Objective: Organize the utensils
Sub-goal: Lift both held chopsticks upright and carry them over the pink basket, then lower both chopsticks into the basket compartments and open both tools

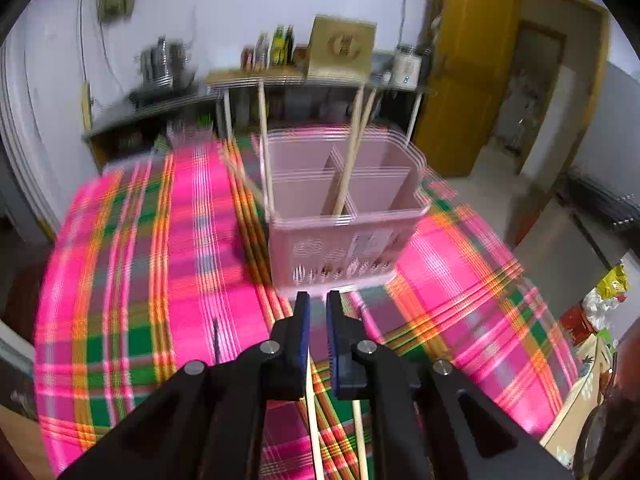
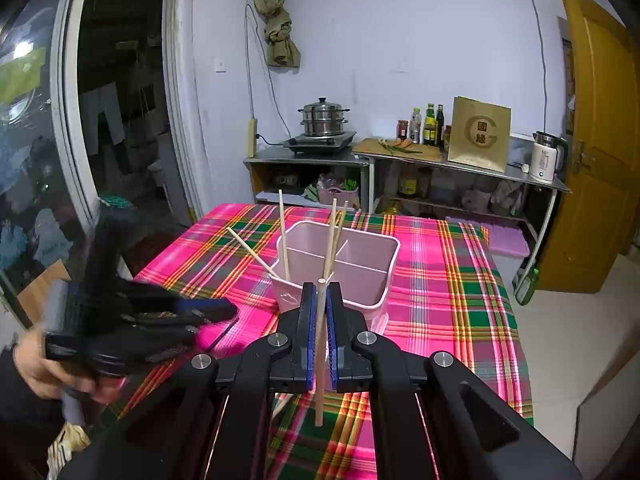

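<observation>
With the right claw (image 2: 319, 292) clamped on a chopstick (image 2: 320, 360), lift its lower tip over the pink caddy (image 2: 372, 280) rim; left claw (image 1: 318, 300) hangs empty, slightly ajar.

Pink holder (image 2: 340, 276) on a pink, green and orange plaid cloth (image 2: 448, 280).

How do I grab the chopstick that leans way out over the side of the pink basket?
Take the leaning chopstick by its bare upper part, outside the pink basket. Come down from above on that side, with fingers either side of the thin shaft. That part hangs free over the tablecloth, while its lower end sits inside, close to an upright stick, which is probably too crowded.
</observation>
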